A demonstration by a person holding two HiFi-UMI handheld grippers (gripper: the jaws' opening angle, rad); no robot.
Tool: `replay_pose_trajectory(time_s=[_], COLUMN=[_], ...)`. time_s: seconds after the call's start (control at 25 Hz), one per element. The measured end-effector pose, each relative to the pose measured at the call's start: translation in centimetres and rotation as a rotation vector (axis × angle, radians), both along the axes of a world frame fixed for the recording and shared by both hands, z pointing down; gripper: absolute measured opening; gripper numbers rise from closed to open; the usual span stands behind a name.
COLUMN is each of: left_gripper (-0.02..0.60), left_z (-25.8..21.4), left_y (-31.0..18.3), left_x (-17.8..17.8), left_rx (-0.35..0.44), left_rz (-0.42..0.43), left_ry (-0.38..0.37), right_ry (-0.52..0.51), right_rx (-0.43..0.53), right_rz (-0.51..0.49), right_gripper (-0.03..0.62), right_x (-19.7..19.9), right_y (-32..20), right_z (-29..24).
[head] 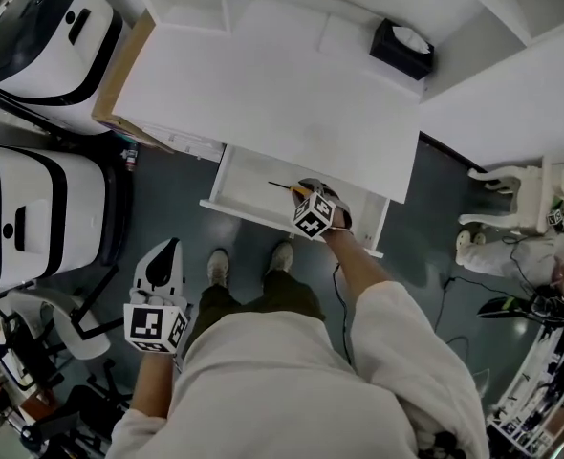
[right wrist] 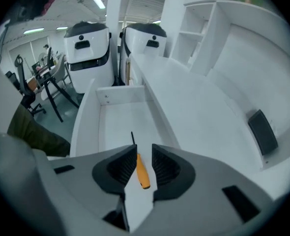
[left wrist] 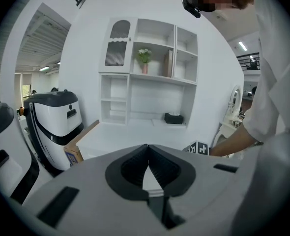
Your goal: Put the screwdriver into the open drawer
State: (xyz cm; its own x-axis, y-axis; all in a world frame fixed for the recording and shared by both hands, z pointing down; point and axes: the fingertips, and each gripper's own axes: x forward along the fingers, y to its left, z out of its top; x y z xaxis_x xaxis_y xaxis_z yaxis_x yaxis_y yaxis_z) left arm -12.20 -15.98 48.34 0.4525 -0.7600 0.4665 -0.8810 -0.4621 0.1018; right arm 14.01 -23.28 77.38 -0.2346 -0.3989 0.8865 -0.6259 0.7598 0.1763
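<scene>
Screwdriver (right wrist: 141, 173) in drawer (right wrist: 116, 119) below down-tilted right tongs (right wrist: 144, 149)

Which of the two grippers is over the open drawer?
The right gripper, above the drawer where the orange screwdriver lies, jaws apart. The left gripper hangs over the floor, jaws shut.

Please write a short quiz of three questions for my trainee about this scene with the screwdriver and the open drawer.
1. True or false: the right gripper clamps the screwdriver.
2. Where does the screwdriver lie? A) on the desk B) in the open drawer C) on the floor
3. Fill in: the left gripper has its fingers ____.
Key: 1 false, its fingers stand apart; 2 B; 3 together.
</scene>
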Motion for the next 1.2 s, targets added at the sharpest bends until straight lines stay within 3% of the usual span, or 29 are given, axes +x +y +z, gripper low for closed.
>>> replay_pose_trajectory(time_s=[0.6,0.84,1.2], left_gripper=[0.005,0.005,0.005], left_z=[-2.4,-3.2,-4.1], left_y=[-2.4,-2.6,-1.4], left_x=[4.8,6.7,8.9], left_rx=[0.078,0.105,0.127], left_rz=[0.199,0.271,0.354], left_ry=[0.071,0.09,0.11], right_ry=[-0.287,-0.395,-0.479], right_rx=[0.315,0.451,0.642], right_rz=[0.381,0.501,0.635], right_gripper=[0.055,0.023,0.005], right_x=[2.6,4.0,6.3], right_y=[1.9,4.2,9.1], right_z=[-16.2,-22.2,-30.0])
